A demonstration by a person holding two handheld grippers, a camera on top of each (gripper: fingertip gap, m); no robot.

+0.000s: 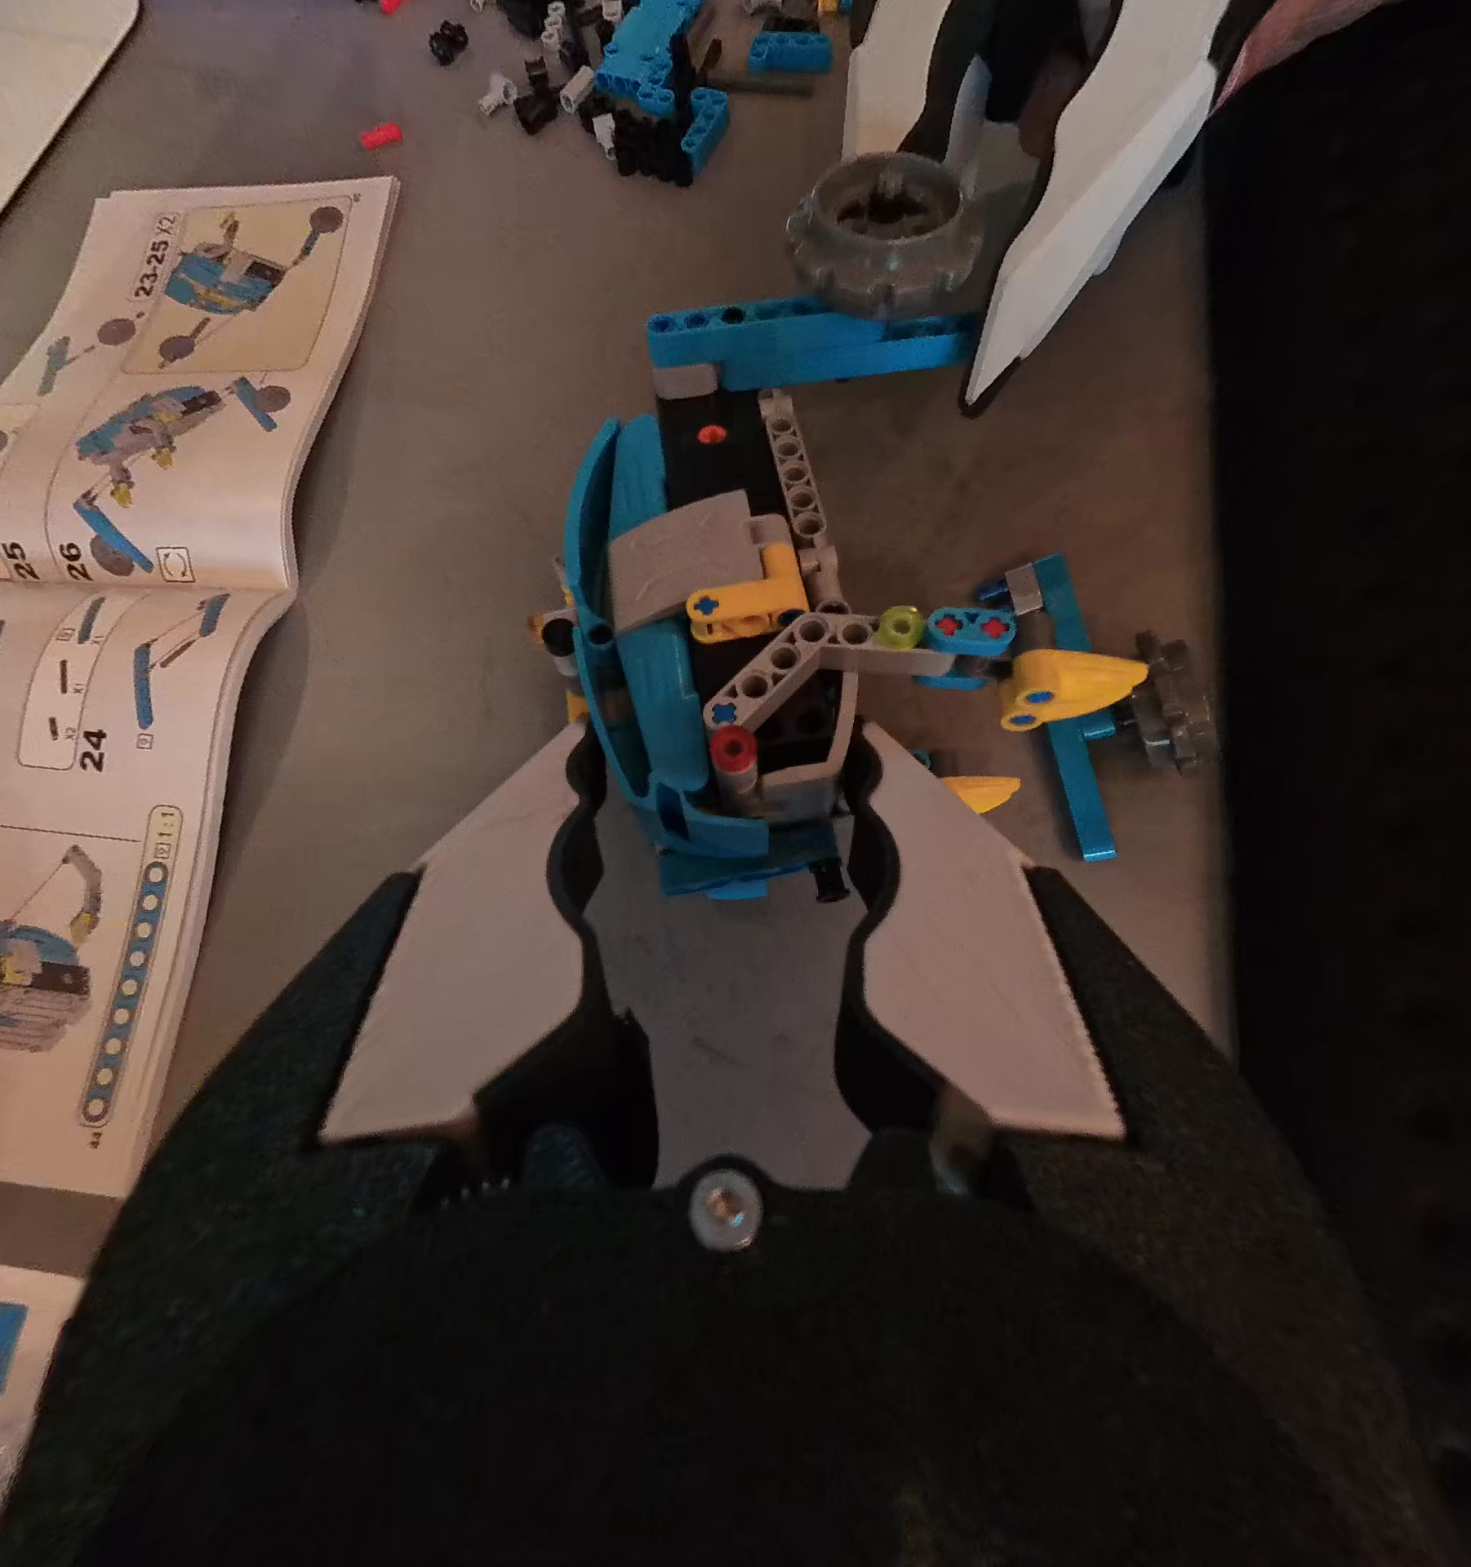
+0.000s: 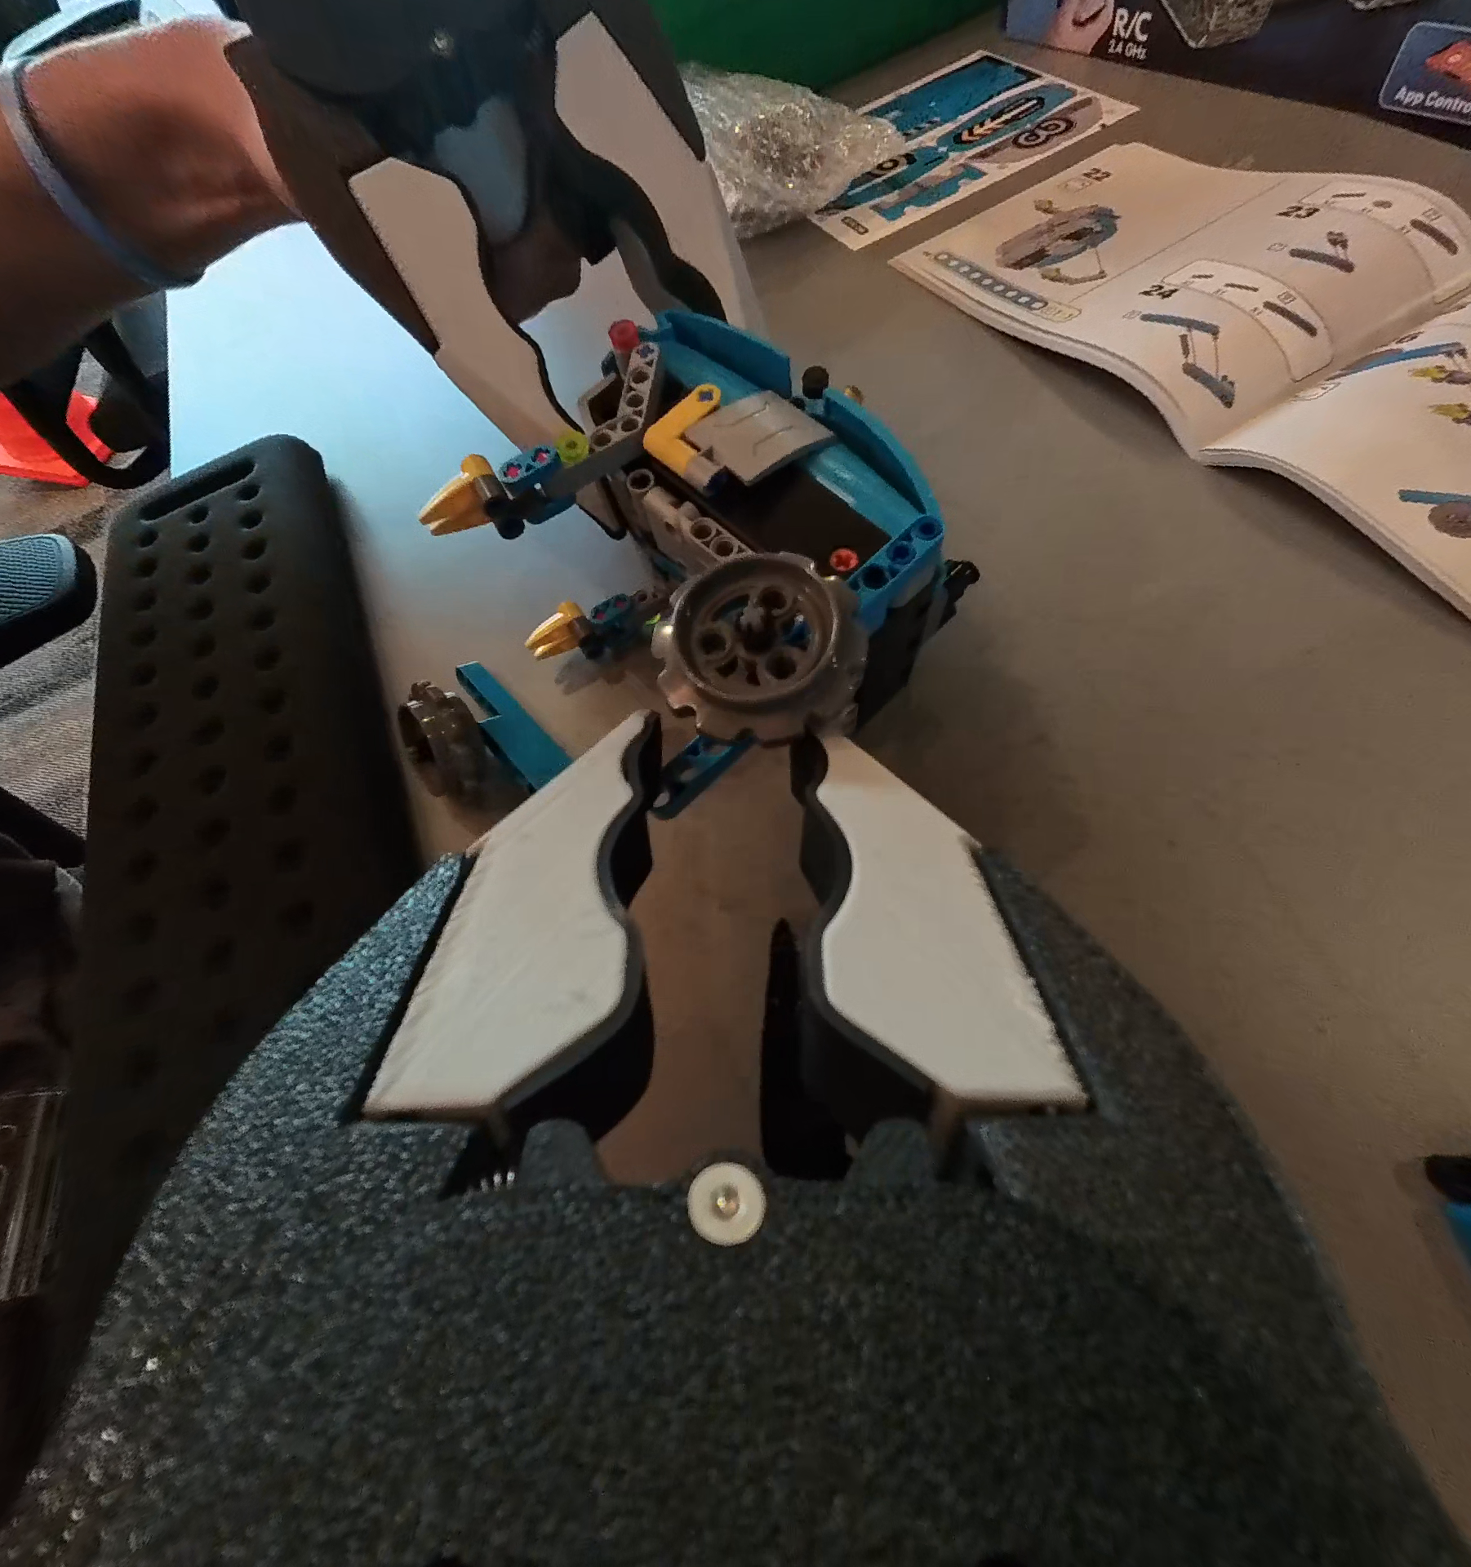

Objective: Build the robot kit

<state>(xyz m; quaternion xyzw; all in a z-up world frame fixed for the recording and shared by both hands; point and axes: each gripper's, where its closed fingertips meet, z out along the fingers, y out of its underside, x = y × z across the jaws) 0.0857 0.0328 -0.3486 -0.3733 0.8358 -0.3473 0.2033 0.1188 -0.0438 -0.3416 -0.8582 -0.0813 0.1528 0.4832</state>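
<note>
A blue, black and grey brick model point(image 1: 698, 593) with yellow claws lies on the grey table point(image 1: 427, 526). My left gripper point(image 1: 724, 755) has its fingers against both sides of the model's near end and is shut on it; it also shows in the right wrist view point(image 2: 613, 356), coming from above. A blue beam point(image 2: 698, 767) with a grey toothed wheel point(image 2: 757, 644) sticks out of the model. My right gripper point(image 2: 725, 742) is closed on that beam just below the wheel; its white fingers point(image 1: 1080, 229) flank the wheel point(image 1: 885, 229) in the left wrist view.
A loose blue beam point(image 1: 1080, 729) with a second grey wheel point(image 1: 1173, 704) lies near the table edge. An open instruction booklet point(image 1: 121, 509) lies left, loose bricks point(image 1: 630, 85) at the back. A black perforated armrest point(image 2: 206, 763), sticker sheet point(image 2: 970, 136), plastic bag point(image 2: 783, 144) and box point(image 2: 1309, 51) surround. Some 9 centimeters of space lies between my two pairs of fingers. The black perforated armrest point(image 2: 206, 763) is about equally far from each gripper, around 15 centimeters.
</note>
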